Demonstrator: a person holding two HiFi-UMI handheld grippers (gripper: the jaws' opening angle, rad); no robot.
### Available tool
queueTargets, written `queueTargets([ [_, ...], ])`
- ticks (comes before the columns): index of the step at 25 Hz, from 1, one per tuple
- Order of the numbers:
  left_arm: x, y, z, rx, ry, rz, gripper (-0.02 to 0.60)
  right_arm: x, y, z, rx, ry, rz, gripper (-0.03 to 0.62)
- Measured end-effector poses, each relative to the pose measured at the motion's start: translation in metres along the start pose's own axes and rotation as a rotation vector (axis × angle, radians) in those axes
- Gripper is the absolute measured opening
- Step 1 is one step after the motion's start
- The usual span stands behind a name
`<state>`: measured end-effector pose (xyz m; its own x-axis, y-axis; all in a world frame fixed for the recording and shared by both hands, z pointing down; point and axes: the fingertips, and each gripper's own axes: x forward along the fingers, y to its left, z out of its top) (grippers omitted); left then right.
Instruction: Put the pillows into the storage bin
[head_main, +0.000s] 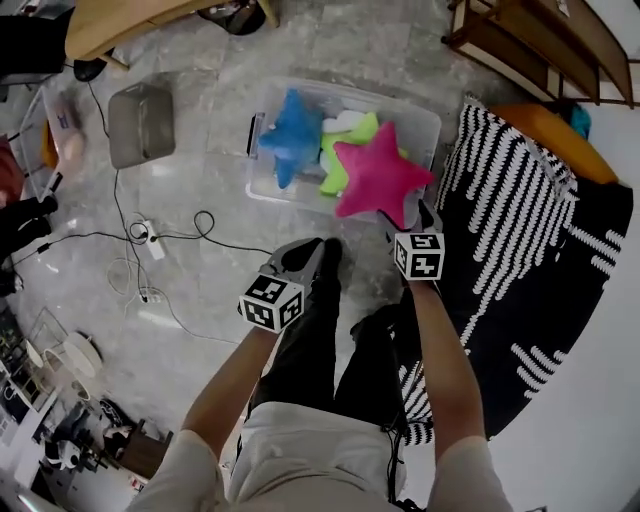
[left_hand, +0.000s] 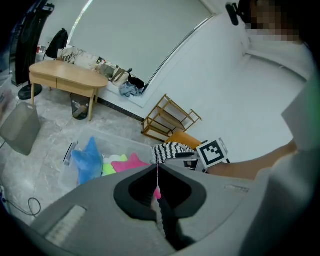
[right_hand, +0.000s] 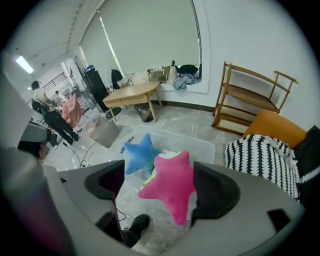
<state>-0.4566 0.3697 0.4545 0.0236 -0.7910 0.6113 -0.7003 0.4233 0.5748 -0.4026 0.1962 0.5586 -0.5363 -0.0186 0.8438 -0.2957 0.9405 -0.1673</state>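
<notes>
With the right gripper (right_hand: 159, 175) gaping empty and the left gripper (left_hand: 158, 175) pinched together, the pink star pillow (head_main: 378, 180) seems to overhang the near right rim of the storage bin (head_main: 415, 112), so nudge it farther in.

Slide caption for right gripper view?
Right tool, jaws apart, above the pink star pillow on the storage bin's near corner, blue star pillow behind.

No lettering, brand or number can be read; the left cube (head_main: 270, 303) and right cube (head_main: 419, 256) bear only square markers.

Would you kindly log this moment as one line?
left gripper: shut, empty; right gripper: open, empty; pink pillow: topmost in storage bin; blue pillow: in bin
</notes>
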Motion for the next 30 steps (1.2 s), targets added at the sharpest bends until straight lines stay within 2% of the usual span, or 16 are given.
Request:
queueTargets([
  [7,-0.026,-0.035,0.049,0.064,-0.036,-0.013,0.018,-0.079,0.005,0.049,-0.014,-0.084,-0.001,0.42],
  [15,-0.05,-0.087,0.074,0.127,-0.056,-0.026,0.018,-0.164,-0.002,0.071,-0.025,-0.171,-0.009,0.391],
  [19,-0.07,-0.116,0.085,0.145,-0.074,-0.028,0.018,-0.207,-0.001,0.081,-0.025,-0.215,-0.014,0.327],
  [24,-0.095,-0.145,0.1,0.133,-0.104,0.0,0.018,-0.257,0.003,0.093,-0.062,-0.251,0.008,0.306],
  [26,-0.108,-0.155,0.109,0.138,-0.114,0.016,0.018,-0.281,0.004,0.101,-0.071,-0.279,0.008,0.256],
  [30,-0.137,-0.181,0.125,0.154,-0.152,0.024,0.018,-0.328,0.013,0.116,-0.1,-0.335,0.016,0.204],
])
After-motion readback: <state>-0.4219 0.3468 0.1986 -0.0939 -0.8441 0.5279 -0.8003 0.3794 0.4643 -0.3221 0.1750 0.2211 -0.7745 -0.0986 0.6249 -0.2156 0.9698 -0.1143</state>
